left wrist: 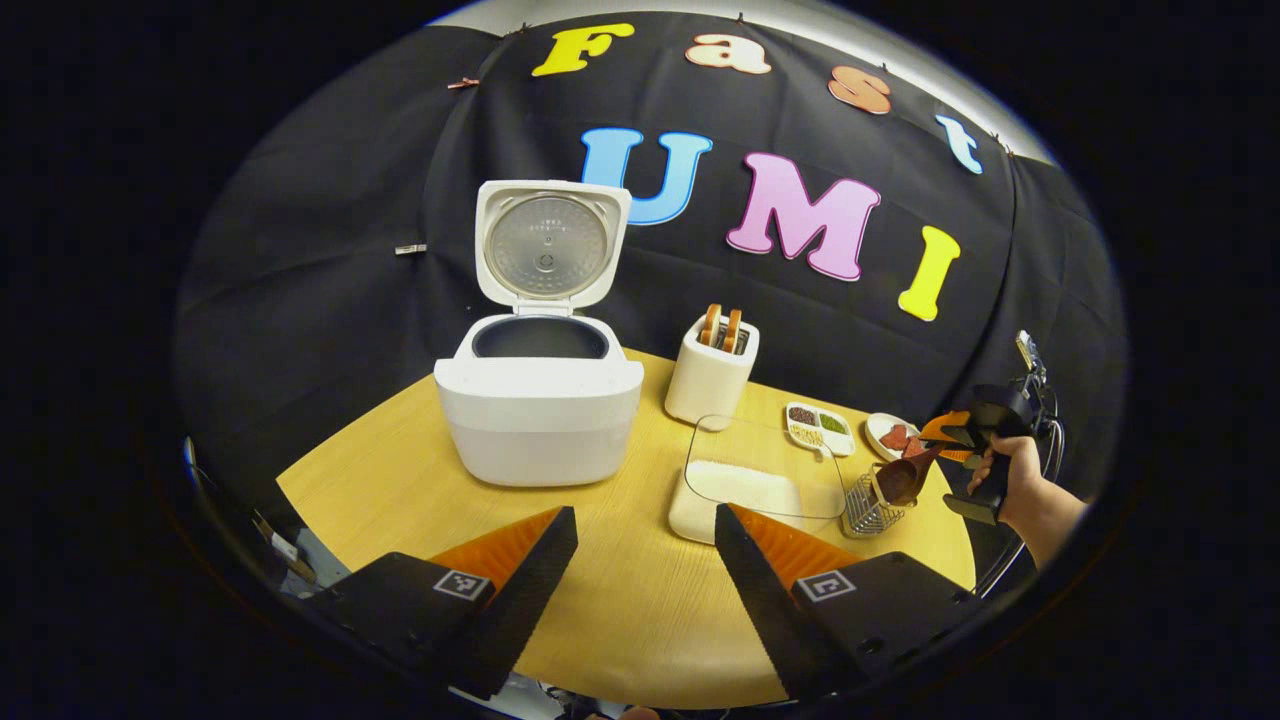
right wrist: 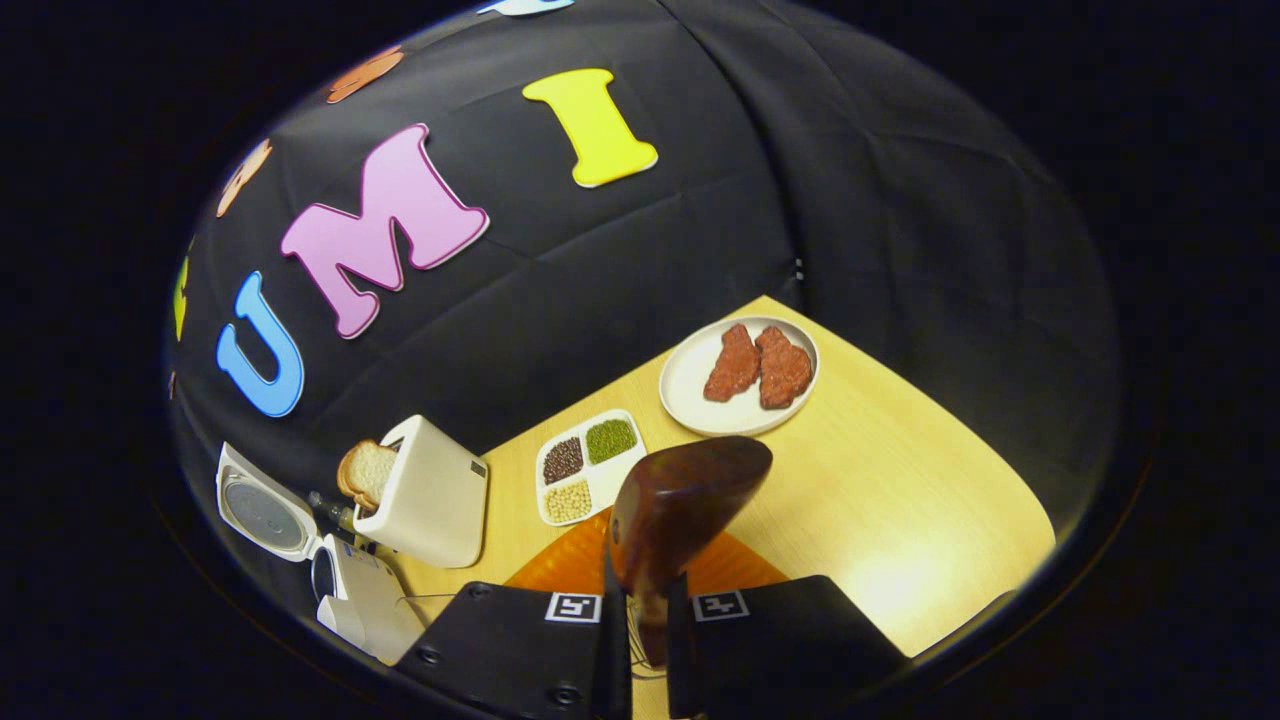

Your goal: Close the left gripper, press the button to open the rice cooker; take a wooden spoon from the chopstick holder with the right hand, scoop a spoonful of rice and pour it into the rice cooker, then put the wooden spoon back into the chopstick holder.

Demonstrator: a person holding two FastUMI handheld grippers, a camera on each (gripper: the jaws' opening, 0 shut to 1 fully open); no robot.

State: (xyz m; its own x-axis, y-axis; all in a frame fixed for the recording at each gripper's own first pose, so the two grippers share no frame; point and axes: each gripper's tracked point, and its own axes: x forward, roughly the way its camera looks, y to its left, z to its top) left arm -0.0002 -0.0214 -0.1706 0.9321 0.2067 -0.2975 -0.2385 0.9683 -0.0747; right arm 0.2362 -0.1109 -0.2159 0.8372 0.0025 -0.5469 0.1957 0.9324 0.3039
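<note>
The white rice cooker [left wrist: 540,405] stands on the table with its lid [left wrist: 548,245] raised and the dark pot showing; it also sits low at the left [right wrist: 345,585] of the right gripper view. My left gripper [left wrist: 645,570] hovers open in front of it, nothing between its fingers. A clear-lidded tray of rice [left wrist: 745,485] lies right of the cooker. Beside it stands the wire chopstick holder [left wrist: 868,508]. My right gripper [right wrist: 648,625] is shut on the handle of the wooden spoon [right wrist: 680,505], bowl raised. From the left gripper view, that spoon [left wrist: 903,478] hangs just above the holder.
A white toaster [left wrist: 712,368] with bread slices stands behind the rice tray. A divided dish of beans [right wrist: 587,465] and a plate with two meat pieces [right wrist: 742,375] lie towards the table's far right. A hand [left wrist: 1020,485] holds the right gripper at the table's right edge.
</note>
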